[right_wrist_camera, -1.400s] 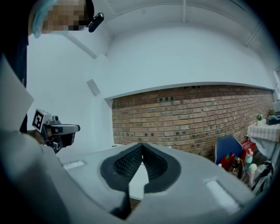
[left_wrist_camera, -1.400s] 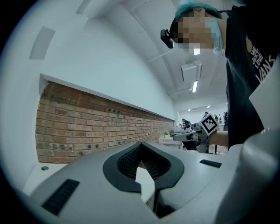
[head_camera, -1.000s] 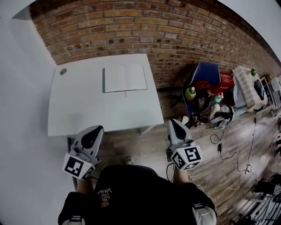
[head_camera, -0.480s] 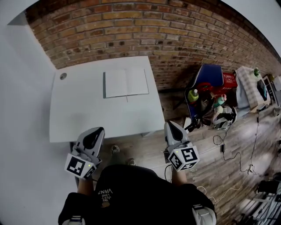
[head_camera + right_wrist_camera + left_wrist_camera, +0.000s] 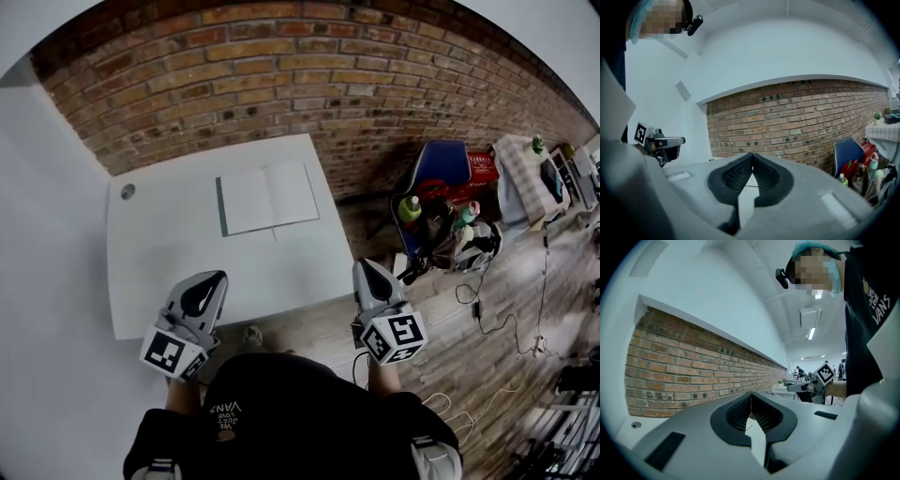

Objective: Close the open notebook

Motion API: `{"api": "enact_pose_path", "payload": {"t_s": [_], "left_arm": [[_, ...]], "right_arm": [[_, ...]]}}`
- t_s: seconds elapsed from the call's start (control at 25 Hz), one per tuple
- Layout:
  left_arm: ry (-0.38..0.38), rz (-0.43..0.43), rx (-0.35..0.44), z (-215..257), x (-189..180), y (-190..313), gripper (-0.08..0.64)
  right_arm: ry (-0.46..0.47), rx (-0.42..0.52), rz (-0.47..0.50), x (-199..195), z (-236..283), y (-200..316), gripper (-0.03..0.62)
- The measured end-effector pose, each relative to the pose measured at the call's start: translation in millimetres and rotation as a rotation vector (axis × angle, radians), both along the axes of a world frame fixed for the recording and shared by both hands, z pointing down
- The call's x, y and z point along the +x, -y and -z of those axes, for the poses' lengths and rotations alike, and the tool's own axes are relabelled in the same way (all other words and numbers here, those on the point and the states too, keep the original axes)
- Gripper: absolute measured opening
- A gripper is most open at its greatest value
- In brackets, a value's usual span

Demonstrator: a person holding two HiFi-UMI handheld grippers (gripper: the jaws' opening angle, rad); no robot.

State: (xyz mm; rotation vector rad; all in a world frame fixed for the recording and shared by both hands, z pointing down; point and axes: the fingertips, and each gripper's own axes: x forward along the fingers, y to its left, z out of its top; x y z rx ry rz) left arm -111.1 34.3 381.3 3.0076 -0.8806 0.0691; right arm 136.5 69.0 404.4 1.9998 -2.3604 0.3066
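Note:
An open notebook (image 5: 269,198) with blank white pages lies flat on the white table (image 5: 178,262), toward its far side near the brick wall. My left gripper (image 5: 214,280) hovers over the table's near edge, jaws shut with nothing in them. My right gripper (image 5: 366,269) hangs just off the table's near right corner, also shut and empty. Both point level toward the wall, well short of the notebook. In the left gripper view the jaws (image 5: 751,394) meet at the tips; the right gripper view shows its jaws (image 5: 752,155) closed the same way.
A brick wall (image 5: 281,84) runs behind the table. A cable hole (image 5: 127,191) sits in the table's far left corner. To the right stand a blue chair (image 5: 441,164) with bottles and bags, and cables on the wooden floor (image 5: 487,328).
Both grippers and the person have come forward toward the table; the left gripper's tip now reaches over the near edge. The notebook has not moved. Both jaws stay shut.

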Motion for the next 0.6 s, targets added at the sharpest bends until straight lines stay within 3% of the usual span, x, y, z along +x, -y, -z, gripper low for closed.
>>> {"api": "enact_pose_path", "payload": {"t_s": [0.6], "left_arm": [[0.010,-0.107,-0.001,-8.3,-46.2,72.4,0.011]], "right_arm": [[-0.017,0.009,-0.088,-55.7,-4.3,57.9,-0.002]]}}
